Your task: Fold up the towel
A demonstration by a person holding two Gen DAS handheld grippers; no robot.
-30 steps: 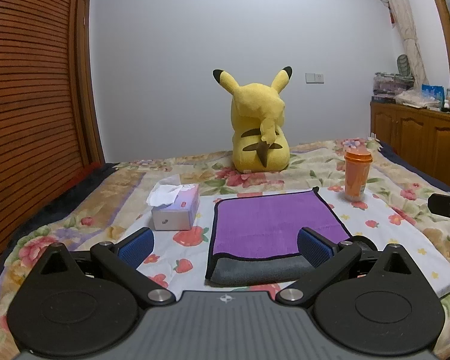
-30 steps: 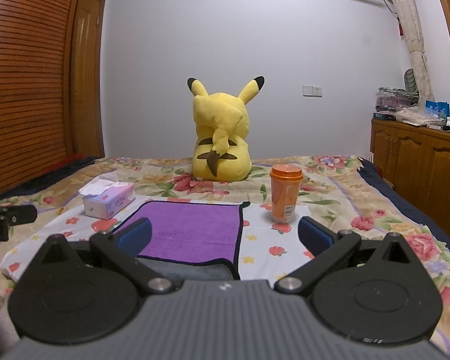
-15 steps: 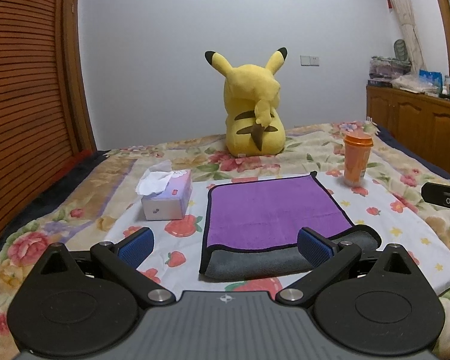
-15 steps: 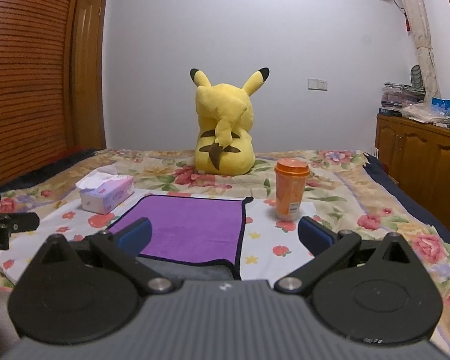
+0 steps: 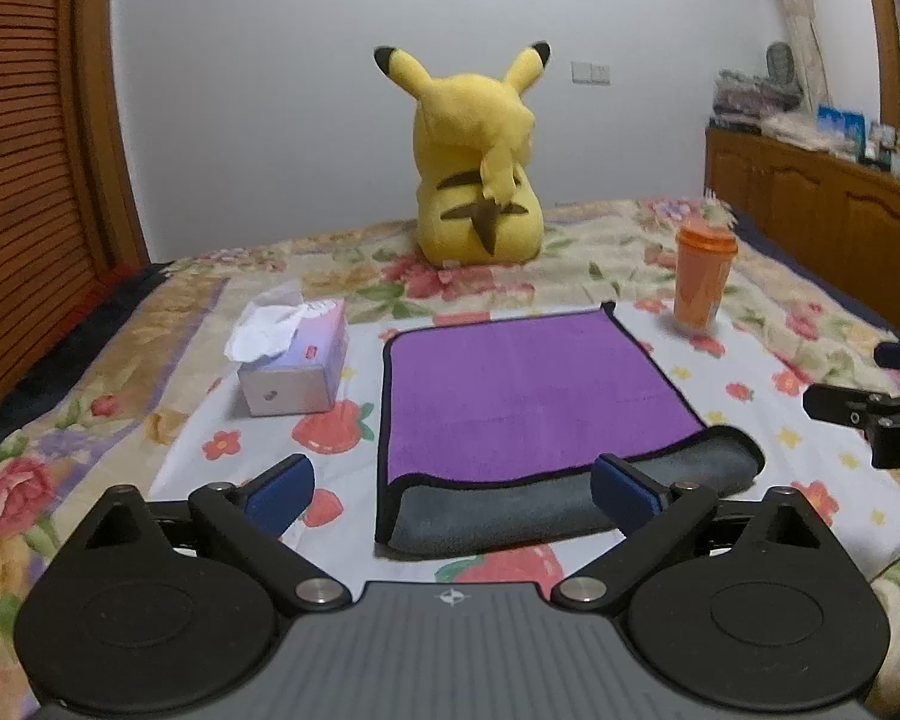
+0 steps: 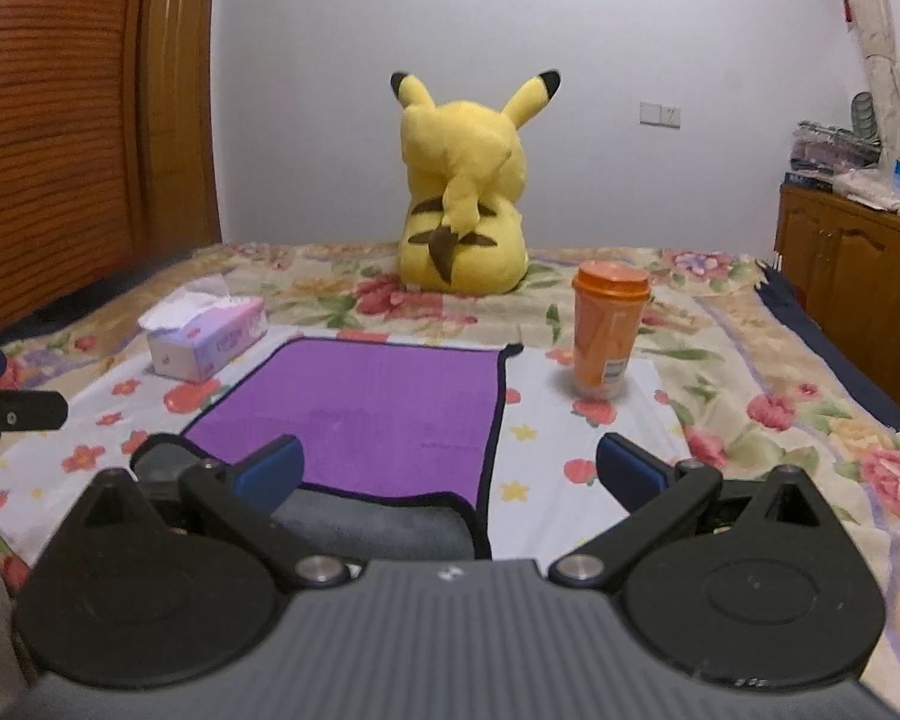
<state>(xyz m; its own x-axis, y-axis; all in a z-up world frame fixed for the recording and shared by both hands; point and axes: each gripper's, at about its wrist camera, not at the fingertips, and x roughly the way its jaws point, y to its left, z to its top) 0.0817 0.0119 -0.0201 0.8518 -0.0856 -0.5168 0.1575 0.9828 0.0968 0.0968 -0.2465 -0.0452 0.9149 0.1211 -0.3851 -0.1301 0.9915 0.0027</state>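
A purple towel [image 5: 528, 384] with a grey underside and black trim lies flat on the bed; its near edge is turned up, showing grey. It also shows in the right wrist view [image 6: 360, 414]. My left gripper [image 5: 450, 489] is open and empty, just short of the towel's near left corner. My right gripper [image 6: 450, 468] is open and empty, over the towel's near right corner. The right gripper's tip shows in the left wrist view [image 5: 870, 408]; the left gripper's tip shows in the right wrist view [image 6: 12, 414].
A tissue box [image 5: 294, 360] stands left of the towel, an orange lidded cup [image 5: 702, 276] to its right, a yellow plush toy [image 5: 480, 174] behind. A wooden cabinet [image 5: 822, 210] lines the right wall, slatted doors [image 5: 24, 180] the left.
Both grippers have moved forward and lower toward the towel's near edge; the towel looks larger. Both stay open. The towel has not moved.
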